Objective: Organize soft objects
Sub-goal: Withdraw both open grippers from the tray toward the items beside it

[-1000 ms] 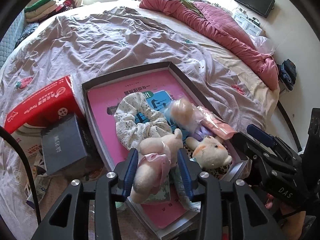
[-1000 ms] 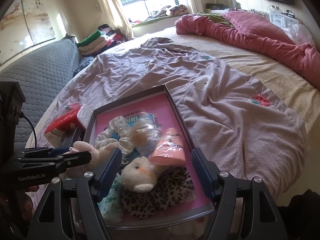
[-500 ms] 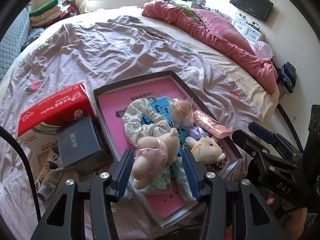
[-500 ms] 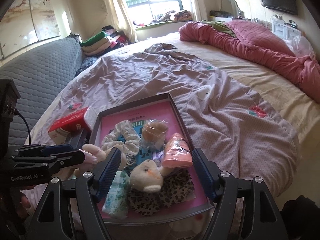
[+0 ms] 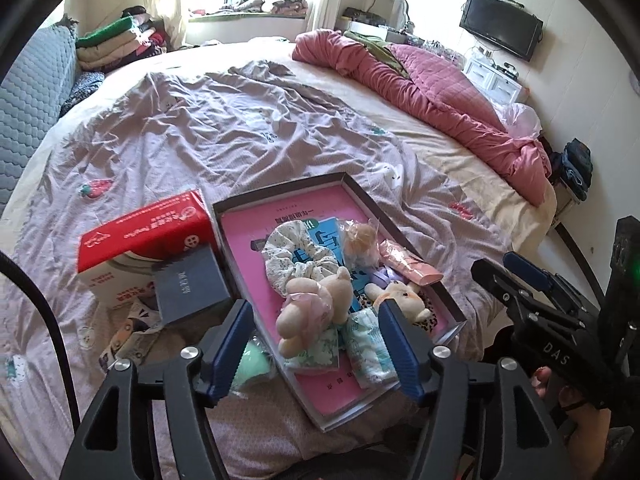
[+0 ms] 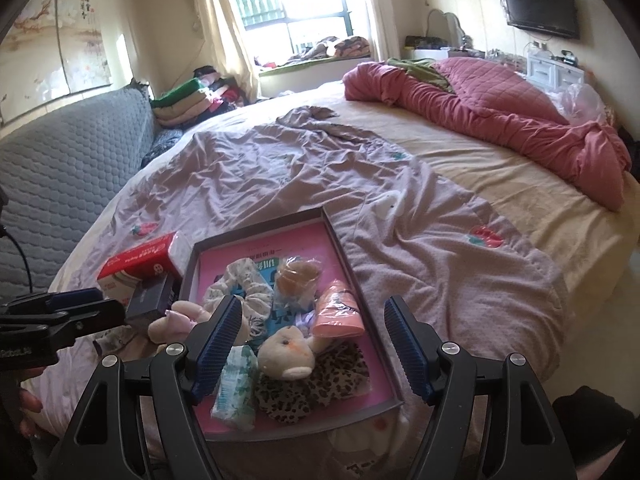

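A shallow pink-lined box (image 5: 276,200) (image 6: 260,224) lies on the bed. In it lie a floral scrunchie (image 5: 298,258) (image 6: 240,284), a cream bear in a pink dress (image 5: 316,304) (image 6: 176,322), a second plush toy (image 5: 400,294) (image 6: 286,354), a wrapped round item (image 5: 360,240) (image 6: 298,276), a pink packet (image 5: 408,266) (image 6: 338,310), tissue packs (image 5: 366,346) (image 6: 236,388) and a leopard cloth (image 6: 316,384). My left gripper (image 5: 316,344) is open and empty, just short of the bear. My right gripper (image 6: 310,346) is open and empty above the box's near end.
A red tissue box (image 5: 144,236) (image 6: 138,258) and a dark box (image 5: 188,284) (image 6: 154,298) sit left of the pink box. A mint soft item (image 5: 252,364) lies by my left finger. A rolled pink quilt (image 5: 420,92) (image 6: 500,120) lies far right. Folded clothes (image 6: 192,100) are stacked at the back.
My left gripper has opened, released the cream bear into the box and drawn back. My right gripper has also pulled back and up; the wrapped round item has come to rest.
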The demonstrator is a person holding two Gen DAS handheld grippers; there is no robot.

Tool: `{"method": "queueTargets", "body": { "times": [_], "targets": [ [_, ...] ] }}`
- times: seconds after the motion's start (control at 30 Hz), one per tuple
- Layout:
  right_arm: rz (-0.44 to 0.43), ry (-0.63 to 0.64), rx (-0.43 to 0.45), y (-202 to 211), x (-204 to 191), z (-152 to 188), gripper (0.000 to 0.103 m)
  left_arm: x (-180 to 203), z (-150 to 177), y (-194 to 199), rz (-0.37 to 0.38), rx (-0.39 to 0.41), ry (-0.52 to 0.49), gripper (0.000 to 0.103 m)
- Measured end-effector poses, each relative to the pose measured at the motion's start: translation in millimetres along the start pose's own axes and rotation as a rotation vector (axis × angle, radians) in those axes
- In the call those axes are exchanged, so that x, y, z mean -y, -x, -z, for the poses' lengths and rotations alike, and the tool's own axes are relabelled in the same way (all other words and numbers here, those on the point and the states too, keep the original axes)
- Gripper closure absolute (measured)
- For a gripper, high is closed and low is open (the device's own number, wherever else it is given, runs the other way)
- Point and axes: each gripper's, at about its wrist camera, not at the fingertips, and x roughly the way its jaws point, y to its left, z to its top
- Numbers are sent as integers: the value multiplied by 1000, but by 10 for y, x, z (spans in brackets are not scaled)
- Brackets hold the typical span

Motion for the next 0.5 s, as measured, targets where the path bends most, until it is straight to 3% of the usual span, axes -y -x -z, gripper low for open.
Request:
{"method": "queueTargets", "body": {
  "times": [0.23,0.5],
  "targets": [
    [6,1,61,274,-113,-112,27,-54,76,261,-20,16,5,35],
    [-51,45,96,499,-459,-234,23,-293,159,578,-80,50,21,34]
  ]
}}
